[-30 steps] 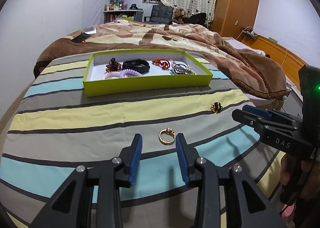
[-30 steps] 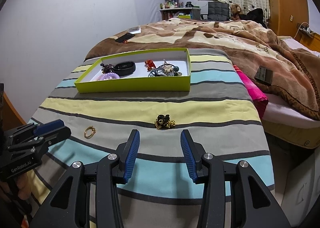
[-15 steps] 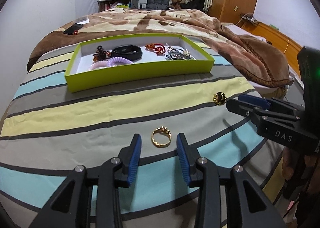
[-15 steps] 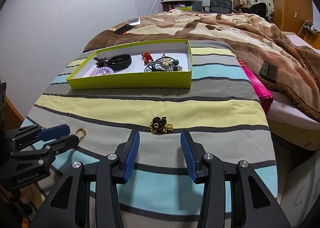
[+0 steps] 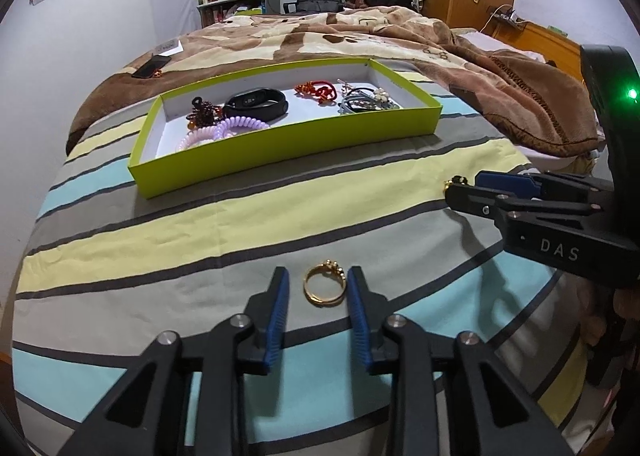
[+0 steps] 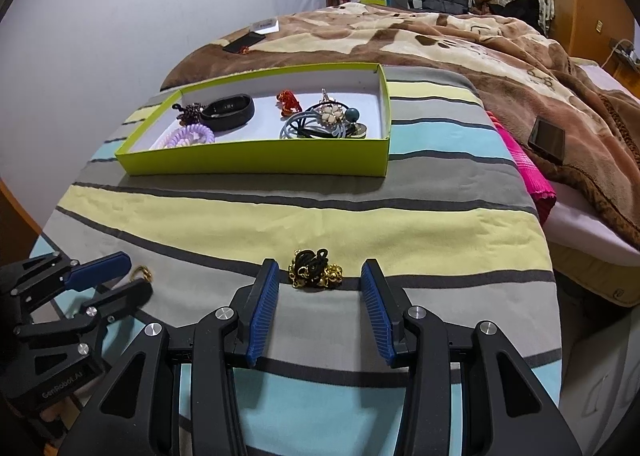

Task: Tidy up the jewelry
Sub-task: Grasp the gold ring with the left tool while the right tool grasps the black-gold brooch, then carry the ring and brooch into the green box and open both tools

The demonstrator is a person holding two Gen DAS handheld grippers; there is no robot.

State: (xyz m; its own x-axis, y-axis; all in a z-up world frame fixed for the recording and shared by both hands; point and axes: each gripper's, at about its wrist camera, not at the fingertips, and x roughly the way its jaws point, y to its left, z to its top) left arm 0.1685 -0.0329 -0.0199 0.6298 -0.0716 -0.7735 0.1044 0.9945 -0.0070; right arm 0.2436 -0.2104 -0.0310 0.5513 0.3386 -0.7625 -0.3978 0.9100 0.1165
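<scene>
Left gripper (image 5: 316,288): its fingers were apart, one on each side of the gold ring (image 5: 325,288), not touching it, likely lined up to pinch it.
Right gripper (image 6: 316,280): its fingers were apart around the black and gold charm (image 6: 315,269), likely for the same reason.
Green tray (image 5: 280,143): it sat farther away on the striped bed cover (image 5: 160,240), holding the other jewelry, so both pieces probably belonged there.
</scene>
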